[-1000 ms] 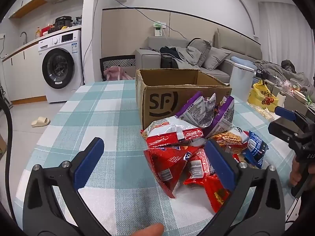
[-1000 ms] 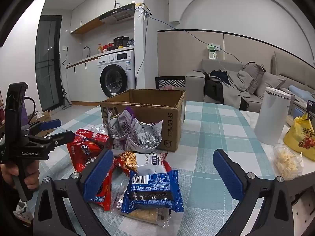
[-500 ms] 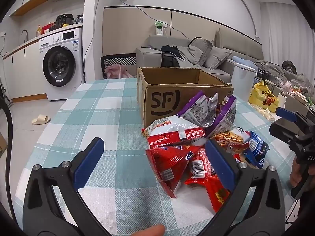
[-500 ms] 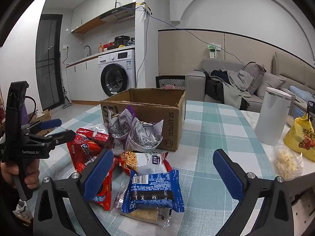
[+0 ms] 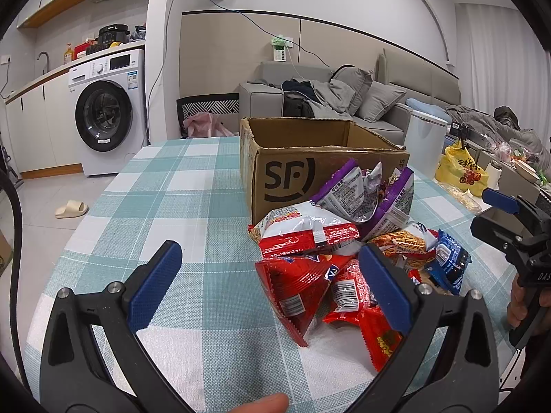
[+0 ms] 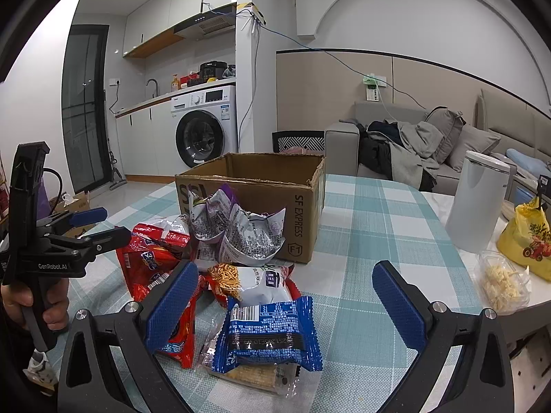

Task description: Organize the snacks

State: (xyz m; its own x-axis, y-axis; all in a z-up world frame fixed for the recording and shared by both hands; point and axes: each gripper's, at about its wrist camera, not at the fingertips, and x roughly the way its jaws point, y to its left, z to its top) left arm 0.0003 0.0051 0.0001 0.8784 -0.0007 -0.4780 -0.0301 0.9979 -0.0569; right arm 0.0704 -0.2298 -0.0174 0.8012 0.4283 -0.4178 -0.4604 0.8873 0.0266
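A pile of snack packets lies on the checked tablecloth in front of an open cardboard box (image 5: 320, 158), which also shows in the right wrist view (image 6: 261, 186). The pile holds red packets (image 5: 296, 282), purple-and-silver bags (image 5: 361, 196), a noodle-snack bag (image 6: 255, 282) and a blue packet (image 6: 268, 330). My left gripper (image 5: 272, 285) is open and empty, hovering just above the near left of the pile. My right gripper (image 6: 286, 299) is open and empty, above the blue packet. Each gripper shows in the other's view, the left one (image 6: 89, 227) and the right one (image 5: 496, 213).
A white cylindrical bin (image 6: 478, 203) stands at the table's right side, with a yellow bag (image 6: 527, 237) and a clear tub of food (image 6: 502, 282) beside it. A washing machine (image 5: 106, 110) and a sofa (image 5: 330, 99) lie beyond the table.
Both grippers stay open and nearly still. The left wrist view has drifted slightly; the pile has not moved.
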